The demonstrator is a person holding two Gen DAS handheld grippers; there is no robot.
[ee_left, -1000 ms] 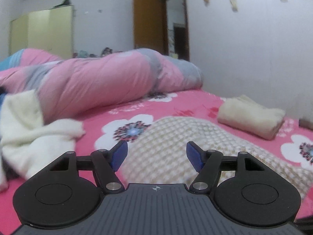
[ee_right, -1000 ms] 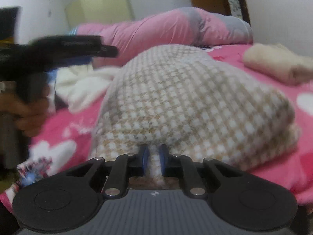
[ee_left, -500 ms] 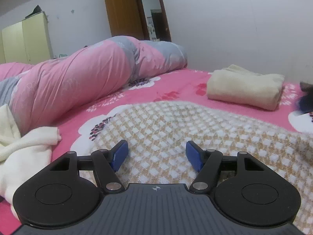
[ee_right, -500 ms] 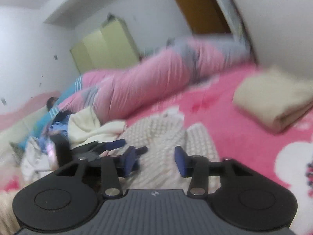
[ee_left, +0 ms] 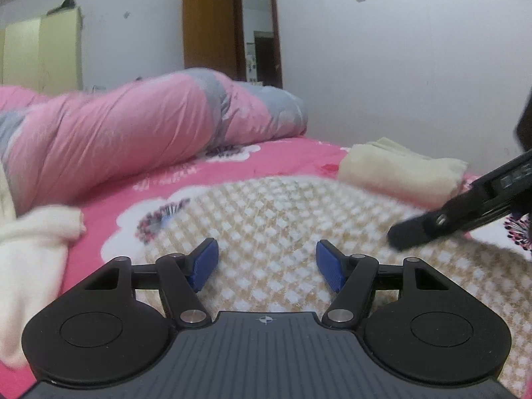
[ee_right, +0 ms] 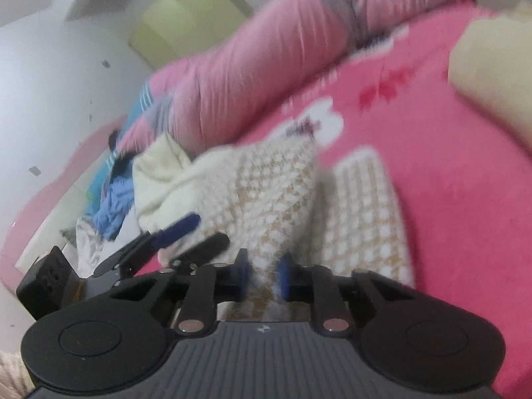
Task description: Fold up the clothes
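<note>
The checked knit garment (ee_left: 276, 219) lies spread on the pink bed (ee_left: 276, 163); its near edge is hidden under my left claw (ee_left: 267, 263), whose jaws stand wide apart and empty. My right claw (ee_right: 262, 274) has just been closing, with blurred knit between the pads; whether they pinch it I cannot tell. A folded cream garment (ee_left: 402, 173) lies far right and a rolled pink quilt (ee_left: 133, 133) behind.

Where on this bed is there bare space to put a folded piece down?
Bare pink sheet lies between the checked garment and the folded cream stack, and along the rolled quilt. Crowded: the left, where white and blue clothes pile up.
</note>
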